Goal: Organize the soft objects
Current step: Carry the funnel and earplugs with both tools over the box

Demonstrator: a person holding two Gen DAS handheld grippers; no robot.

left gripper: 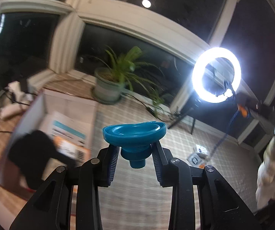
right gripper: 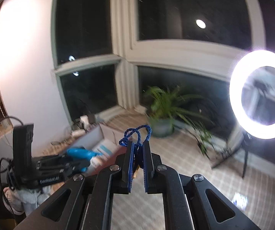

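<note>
My left gripper (left gripper: 134,145) is raised in the air, shut on the stem of a blue soft collapsible funnel (left gripper: 134,132) whose wide mouth faces up. From the right wrist view the same funnel (right gripper: 80,152) shows blurred at the left, in the left gripper (right gripper: 83,156). My right gripper (right gripper: 138,144) is shut on a blue braided cord (right gripper: 137,132), whose loops stick out above the fingertips. In the left wrist view that cord (left gripper: 231,119) hangs down at the right below the right gripper (left gripper: 242,105).
Below lies a checked floor (left gripper: 137,201). An open cardboard box (left gripper: 68,126) with printed sheets sits at the left. A potted plant (left gripper: 108,86) stands by the dark windows, and a lit ring light (left gripper: 216,76) on a tripod stands at the right. A person's pale sleeve (left gripper: 268,180) is at the right edge.
</note>
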